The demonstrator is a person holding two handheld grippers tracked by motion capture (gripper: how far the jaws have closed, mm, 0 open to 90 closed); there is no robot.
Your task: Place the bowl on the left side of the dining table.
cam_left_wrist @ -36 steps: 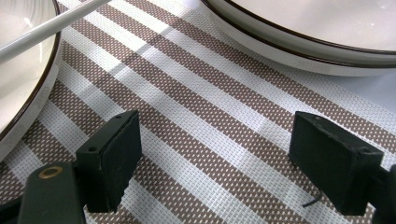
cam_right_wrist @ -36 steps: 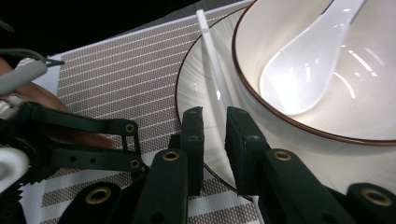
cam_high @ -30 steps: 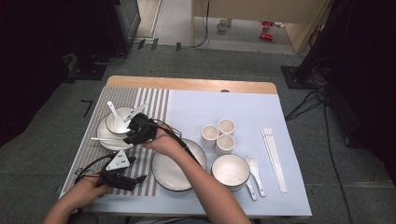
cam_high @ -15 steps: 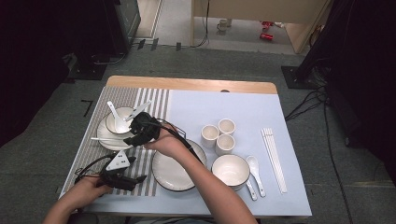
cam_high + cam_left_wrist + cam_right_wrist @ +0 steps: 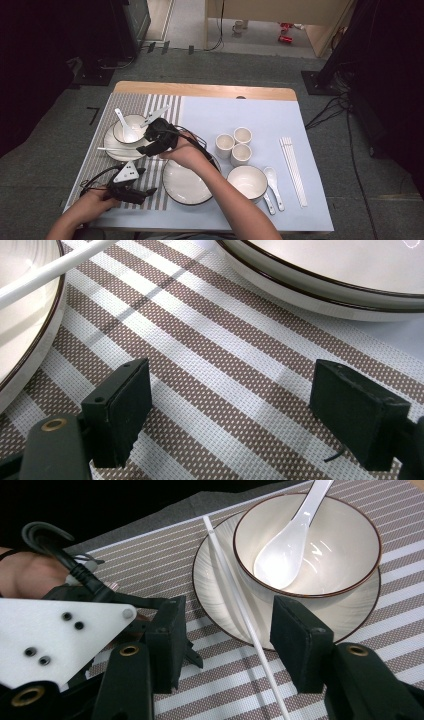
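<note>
White chopsticks (image 5: 235, 587) lay across the rim of the plate (image 5: 210, 590) at centre frame in the right gripper view, just left of the bowl (image 5: 350, 525) holding a spoon (image 5: 285, 545). The right gripper (image 5: 225, 630) hovered above them, its jaws having just been opening, spread partway with the chopsticks in line between them but untouched. In the high view's lower left, the left gripper (image 5: 145, 191) rested on the striped mat (image 5: 210, 390), jaws wide apart on nothing.

Open blue surface (image 5: 260, 112) lies at twelve o'clock. Cups (image 5: 234, 145) crowd three o'clock, the bowl (image 5: 128, 129) on its plate nine, chopsticks (image 5: 295, 167) far right.
</note>
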